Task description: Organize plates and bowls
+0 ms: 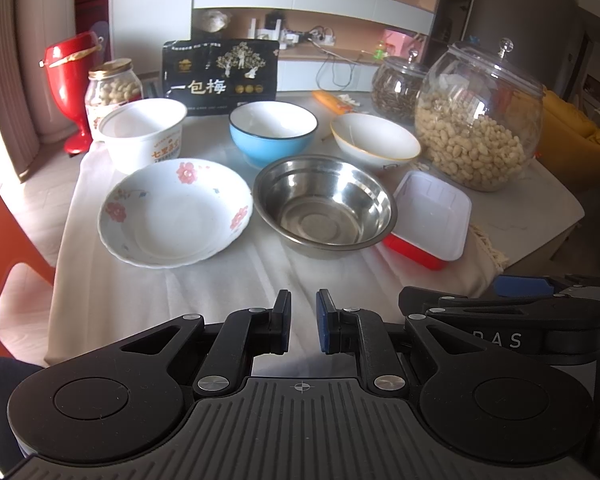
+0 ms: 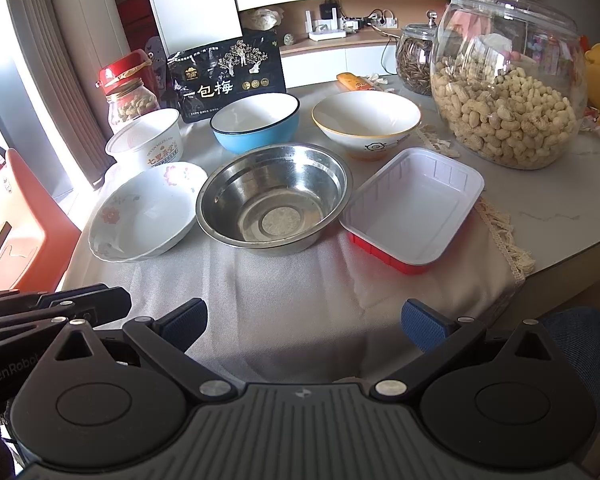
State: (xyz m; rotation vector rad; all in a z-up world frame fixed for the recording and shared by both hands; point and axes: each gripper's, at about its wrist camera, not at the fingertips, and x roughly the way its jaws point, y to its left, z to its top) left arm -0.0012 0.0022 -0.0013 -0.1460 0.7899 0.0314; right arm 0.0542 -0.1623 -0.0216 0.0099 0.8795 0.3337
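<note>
On the cloth-covered table a floral white dish (image 1: 175,212) (image 2: 146,212) sits front left, a steel bowl (image 1: 324,204) (image 2: 272,196) beside it and a red-and-white rectangular tray (image 1: 430,218) (image 2: 414,208) front right. Behind them stand a white paper bowl (image 1: 142,132) (image 2: 146,140), a blue bowl (image 1: 272,130) (image 2: 256,122) and a white gold-rimmed bowl (image 1: 374,140) (image 2: 366,122). My left gripper (image 1: 303,322) hovers over the near cloth, jaws nearly closed with a narrow gap, empty. My right gripper (image 2: 304,326) is open and empty, also over the near cloth.
A large glass jar of peanuts (image 1: 478,120) (image 2: 508,80) and a smaller jar of seeds (image 1: 396,86) (image 2: 414,58) stand at the back right. A black snack bag (image 1: 220,76) (image 2: 228,74), a small peanut jar (image 1: 112,88) and a red goblet-shaped container (image 1: 70,80) stand at the back left. An orange chair (image 2: 16,220) is left.
</note>
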